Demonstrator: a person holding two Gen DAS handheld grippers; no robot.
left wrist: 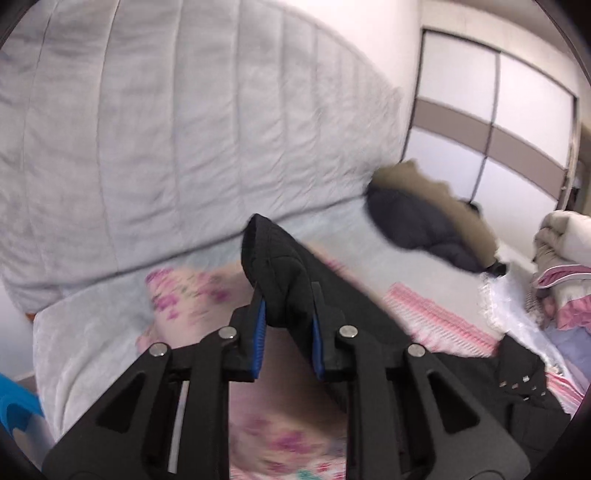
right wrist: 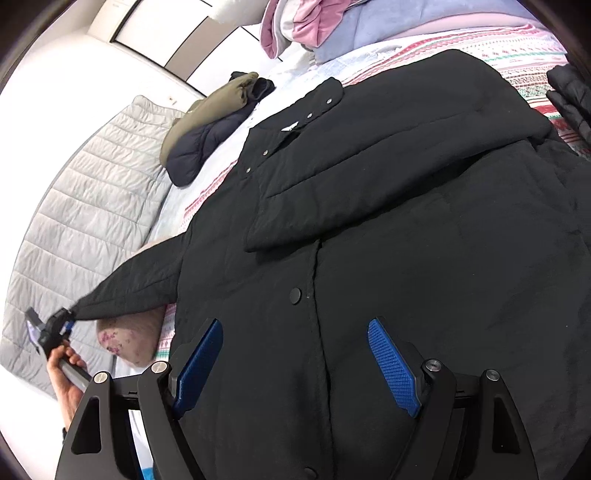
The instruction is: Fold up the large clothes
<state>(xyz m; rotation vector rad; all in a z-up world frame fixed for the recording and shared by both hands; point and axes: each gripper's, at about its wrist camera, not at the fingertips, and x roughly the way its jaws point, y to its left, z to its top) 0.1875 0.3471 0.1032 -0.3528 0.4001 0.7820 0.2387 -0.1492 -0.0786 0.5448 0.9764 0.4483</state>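
A large black coat (right wrist: 406,221) lies front up on the striped bedsheet (right wrist: 517,48), one sleeve (right wrist: 369,155) folded across its chest. The other sleeve (right wrist: 140,288) is stretched out to the left, lifted off the bed. My left gripper (left wrist: 286,291) is shut on that sleeve's cuff (left wrist: 280,266); in the right wrist view the left gripper (right wrist: 59,325) shows small at the sleeve's end, held by a hand (right wrist: 70,380). My right gripper (right wrist: 295,323) hovers open over the coat's lower front near a snap button (right wrist: 295,295), with nothing between its blue pads (right wrist: 393,369).
A navy and olive jacket (right wrist: 207,136) lies bunched near the bed's far side. A grey quilt (left wrist: 184,129) covers the left part of the bed, with a floral pillow (right wrist: 133,339) beside it. Piled bedding (right wrist: 314,26) sits at the head. A wardrobe (left wrist: 498,110) stands behind.
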